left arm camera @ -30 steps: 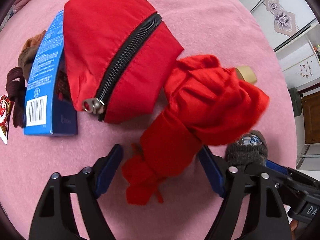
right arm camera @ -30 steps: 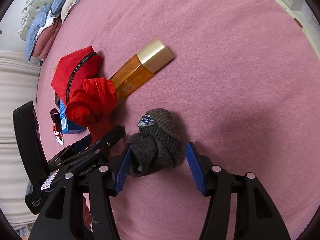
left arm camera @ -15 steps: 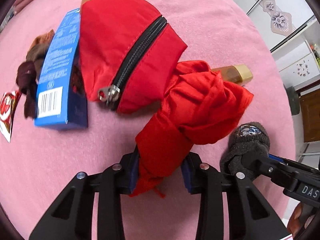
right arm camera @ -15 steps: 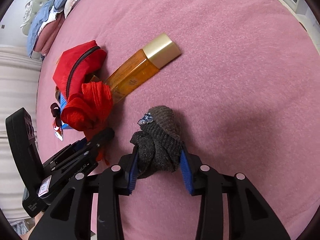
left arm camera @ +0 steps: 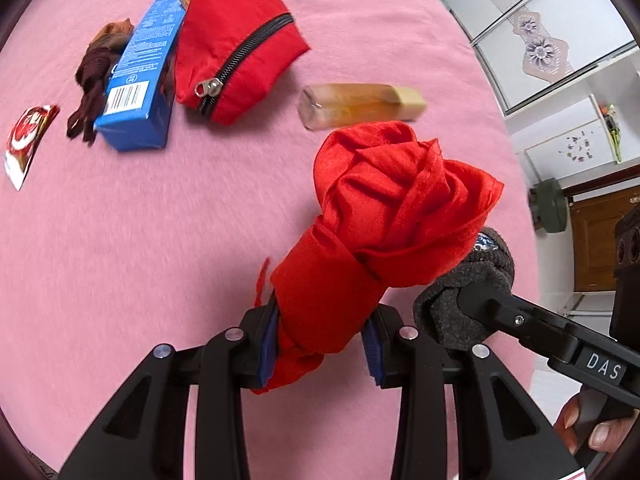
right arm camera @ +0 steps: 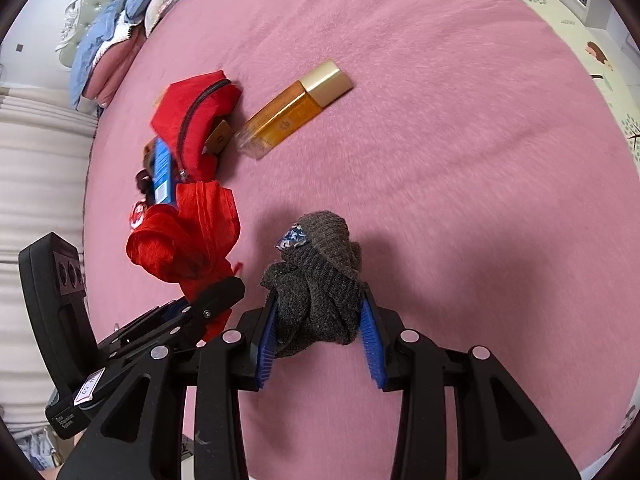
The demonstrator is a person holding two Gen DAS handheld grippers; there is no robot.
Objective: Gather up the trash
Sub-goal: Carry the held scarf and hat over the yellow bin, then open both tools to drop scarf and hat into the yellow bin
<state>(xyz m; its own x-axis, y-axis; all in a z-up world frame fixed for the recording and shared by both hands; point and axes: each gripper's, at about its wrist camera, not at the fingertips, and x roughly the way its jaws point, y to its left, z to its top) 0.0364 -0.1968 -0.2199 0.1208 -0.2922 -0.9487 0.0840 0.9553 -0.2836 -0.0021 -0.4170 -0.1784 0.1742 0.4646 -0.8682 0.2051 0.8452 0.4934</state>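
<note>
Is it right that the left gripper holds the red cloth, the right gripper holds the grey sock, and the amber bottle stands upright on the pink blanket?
Not quite. The amber bottle lies on its side, as the right wrist view shows. The rest is correct.

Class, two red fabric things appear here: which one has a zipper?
The red pouch lying on the pink blanket; the knotted red cloth in the left gripper has none.

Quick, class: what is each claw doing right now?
Left claw: closed on the red cloth bundle.
Right claw: closed on the grey knitted bundle.
</note>
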